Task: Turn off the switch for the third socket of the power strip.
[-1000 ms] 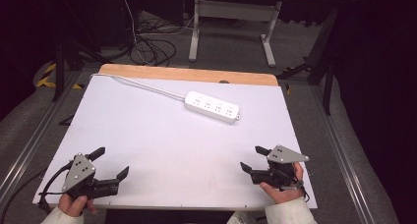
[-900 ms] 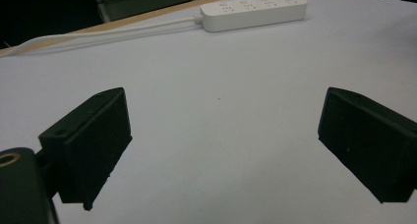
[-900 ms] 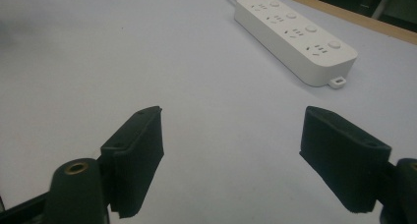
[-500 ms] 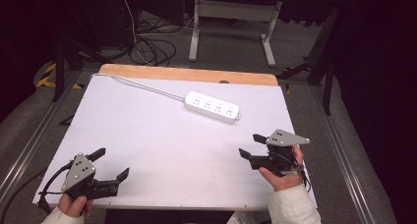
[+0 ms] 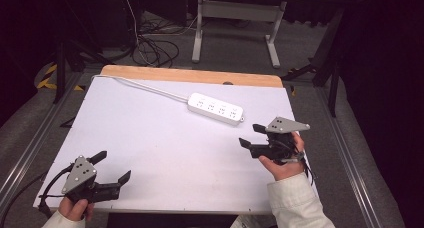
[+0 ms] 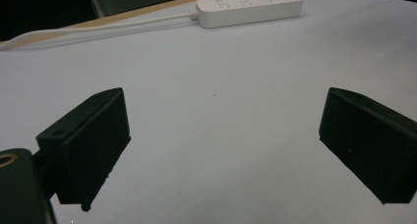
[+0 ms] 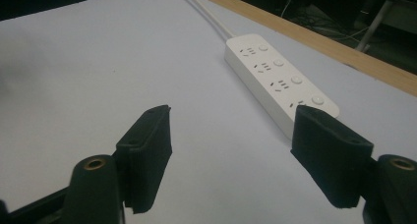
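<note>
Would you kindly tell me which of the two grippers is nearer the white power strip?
The right gripper, open and raised just short of the white power strip; the left gripper sits at the table's near corner.

Dark room, grey floor [image 5: 240,48], metal stand [image 5: 235,10], tangled cables [image 5: 150,50].

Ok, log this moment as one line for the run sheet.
right claw: open, empty, just been closing, near power strip | left claw: open, empty | strip untouched on table

White power strip [image 5: 216,108], four outlets each with a button, lies flat on the counter [image 5: 165,153] toward 12 o'clock, angled 10-to-4; its white cord [image 5: 145,86] runs toward 10 o'clock.
</note>
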Tool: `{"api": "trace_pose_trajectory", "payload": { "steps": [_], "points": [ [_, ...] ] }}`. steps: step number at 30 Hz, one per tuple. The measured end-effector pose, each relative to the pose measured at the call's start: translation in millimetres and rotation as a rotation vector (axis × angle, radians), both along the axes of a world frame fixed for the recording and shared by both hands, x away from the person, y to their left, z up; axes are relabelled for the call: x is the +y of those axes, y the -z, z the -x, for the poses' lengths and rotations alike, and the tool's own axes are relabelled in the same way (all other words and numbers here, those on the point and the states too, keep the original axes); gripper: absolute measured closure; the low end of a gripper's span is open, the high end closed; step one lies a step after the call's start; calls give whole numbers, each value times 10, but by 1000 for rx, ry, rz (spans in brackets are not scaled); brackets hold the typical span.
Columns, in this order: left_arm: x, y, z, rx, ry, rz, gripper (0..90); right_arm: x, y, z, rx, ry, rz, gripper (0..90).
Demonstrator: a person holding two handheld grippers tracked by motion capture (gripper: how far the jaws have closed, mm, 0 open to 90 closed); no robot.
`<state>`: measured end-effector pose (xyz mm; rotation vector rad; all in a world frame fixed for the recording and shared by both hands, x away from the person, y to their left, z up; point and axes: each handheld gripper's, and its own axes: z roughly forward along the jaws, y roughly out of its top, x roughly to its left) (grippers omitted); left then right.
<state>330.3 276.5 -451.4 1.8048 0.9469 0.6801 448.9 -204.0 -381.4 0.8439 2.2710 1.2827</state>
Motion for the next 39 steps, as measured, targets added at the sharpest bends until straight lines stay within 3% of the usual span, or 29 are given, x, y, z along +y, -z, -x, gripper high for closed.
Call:
{"api": "trace_pose_trajectory", "payload": {
  "steps": [8, 10, 13, 17, 21, 24, 28, 32, 34, 37, 39],
  "points": [
    [0, 1, -9, 4, 0, -5, 54, 83, -90, -135, 3, -7, 9, 346],
    [-2, 10, -16, 8, -1, -6, 55, 116, -131, -182, 7, -13, -19, 374],
    [-2, 3, -7, 5, 3, -6, 55, 151, -144, -221, 3, -20, -4, 393],
    [2, 8, -4, 8, 1, -4, 55, 213, -151, -280, -2, -38, 11, 574],
    [16, 1, 9, 5, -1, -5, 55, 276, -167, -367, 8, -47, 29, 824],
    [27, 6, 24, 7, -5, -3, 55, 304, -202, -453, 7, -35, 21, 900],
    [30, -5, 44, 1, -5, -12, 56, 342, -231, -583, -17, -18, 26, 900],
    [27, 6, 39, 2, -16, -15, 56, 384, -215, -747, -3, -12, 2, 900],
    [27, 4, 43, -1, -11, -15, 56, 416, -195, -827, -9, -3, 17, 900],
    [26, -5, 51, -11, -9, -18, 55, 451, -135, -964, -11, 2, 32, 900],
    [18, -3, 49, -11, -11, -20, 56, 472, -35, -1105, 19, 23, 11, 900]
  ]
}}
